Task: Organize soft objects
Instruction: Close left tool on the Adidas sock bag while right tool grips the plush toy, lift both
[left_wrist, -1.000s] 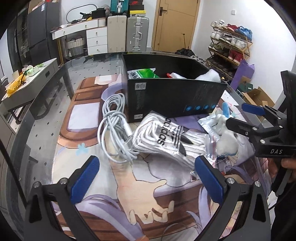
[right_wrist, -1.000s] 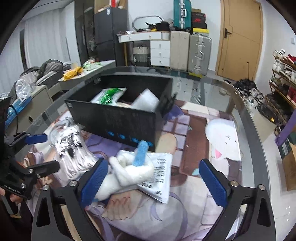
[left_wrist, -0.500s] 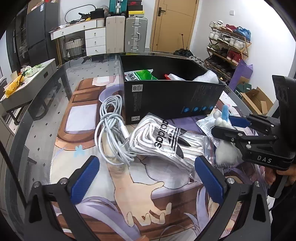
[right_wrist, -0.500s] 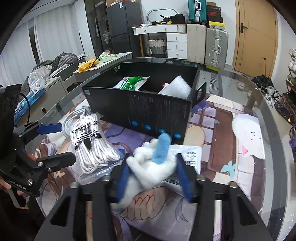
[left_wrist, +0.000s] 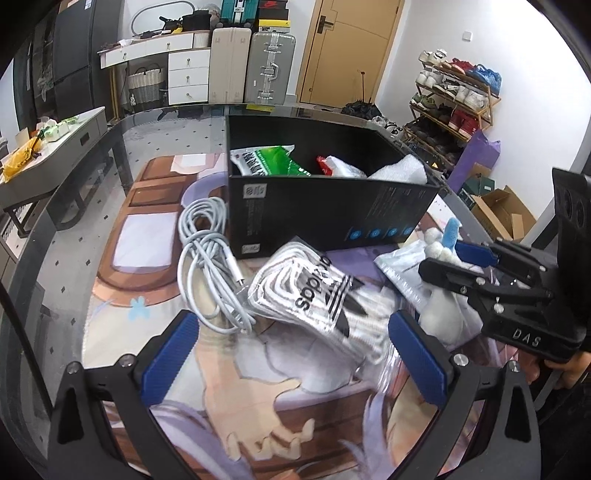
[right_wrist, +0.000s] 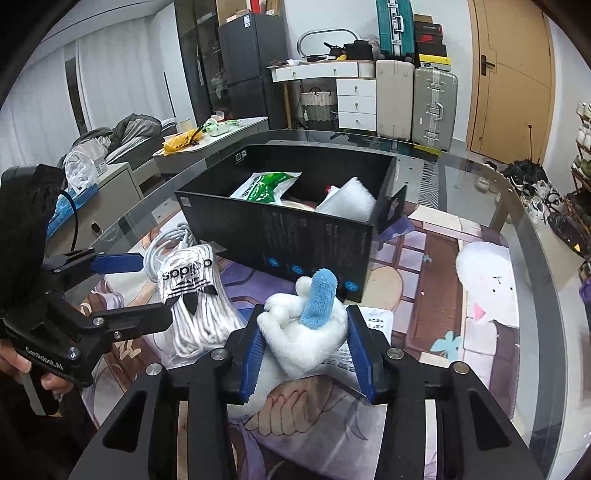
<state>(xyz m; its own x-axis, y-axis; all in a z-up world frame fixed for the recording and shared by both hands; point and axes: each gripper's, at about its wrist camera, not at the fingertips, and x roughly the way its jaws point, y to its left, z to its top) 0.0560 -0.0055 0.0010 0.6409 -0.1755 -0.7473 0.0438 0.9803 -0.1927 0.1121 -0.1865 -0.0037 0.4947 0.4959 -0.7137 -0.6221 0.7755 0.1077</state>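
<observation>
Right wrist view shows the right gripper (right_wrist: 306, 339) clamped on a white plush toy (right_wrist: 306, 332) with a blue tip, its blue pads pressing both sides, at 6 o'clock of the black box (right_wrist: 295, 236). At 9 o'clock, the left gripper (right_wrist: 147, 288) stands with its jaws apart beside a bag of white socks (right_wrist: 194, 295). A grey cable (left_wrist: 207, 258) lies just left of the socks.
</observation>
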